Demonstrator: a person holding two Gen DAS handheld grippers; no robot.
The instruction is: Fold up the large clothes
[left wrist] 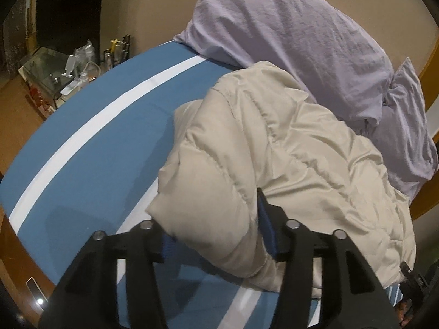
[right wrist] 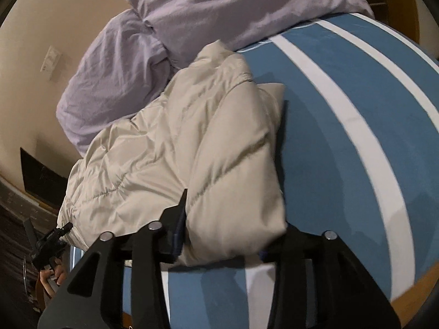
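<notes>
1. Left tongs (left wrist: pixel 216 235) were clamped on a puffy fold of the cream padded jacket (left wrist: pixel 274 142), which bulged between the jaws
2. Right tongs (right wrist: pixel 227 235) were clamped on another fold of the jacket (right wrist: pixel 170 148)
3. Jacket lay bunched on the blue bed sheet (left wrist: pixel 96 150), its far end touching the lilac pillows (left wrist: pixel 288 33)
4. Judged step: carrying one side over onto the jacket
5. Next move calls for laying both folds down level, then letting go

The jacket (left wrist: pixel 274 142) lies on the bed (left wrist: pixel 104 148), its far end against the pillows (left wrist: pixel 296 35) at the wall. A cluttered side table (left wrist: pixel 52 74) stands beyond the bed's far edge.
</notes>
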